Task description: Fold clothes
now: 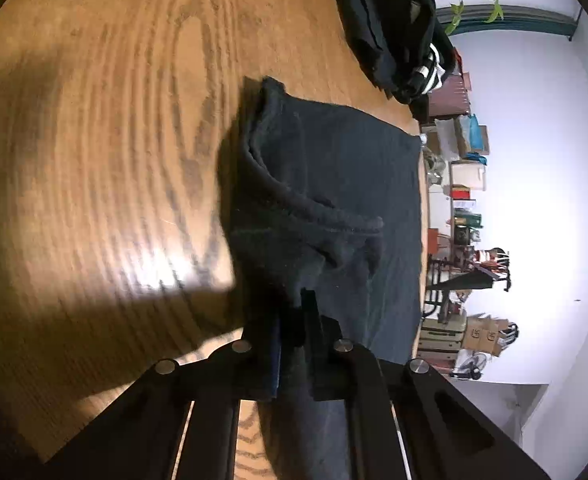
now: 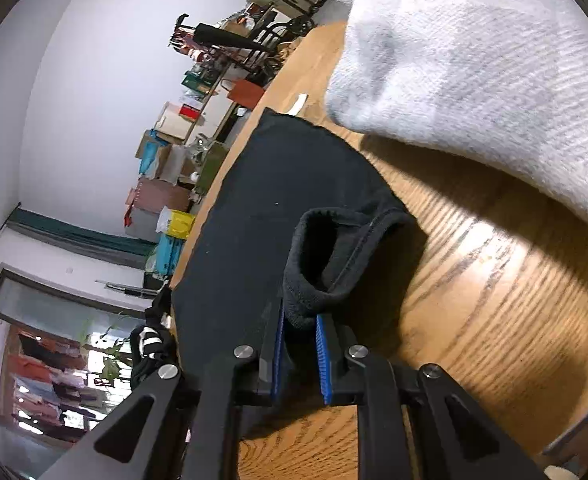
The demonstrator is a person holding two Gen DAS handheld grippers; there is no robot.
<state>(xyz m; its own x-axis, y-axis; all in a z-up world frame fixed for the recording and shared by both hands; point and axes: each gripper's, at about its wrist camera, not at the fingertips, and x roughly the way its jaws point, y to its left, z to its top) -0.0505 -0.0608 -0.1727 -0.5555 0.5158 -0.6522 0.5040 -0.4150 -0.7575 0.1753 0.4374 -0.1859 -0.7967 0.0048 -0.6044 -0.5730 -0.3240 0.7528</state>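
A dark navy garment (image 1: 333,184) lies on the wooden table (image 1: 114,140), partly folded, with its thick edge bunched up. My left gripper (image 1: 292,316) is shut on one corner of it, cloth pinched between the jaws. In the right wrist view the same dark garment (image 2: 262,216) lies flat along the table edge. My right gripper (image 2: 299,328) is shut on its rolled hem, which loops up between the blue pads (image 2: 322,360). Both held edges are lifted a little off the wood.
A pile of black clothes with a striped cuff (image 1: 397,32) lies at the far end of the table. A light grey knit garment (image 2: 473,60) lies close beside the right gripper. The table edge (image 2: 230,148) runs beside the dark garment; boxes and clutter stand beyond.
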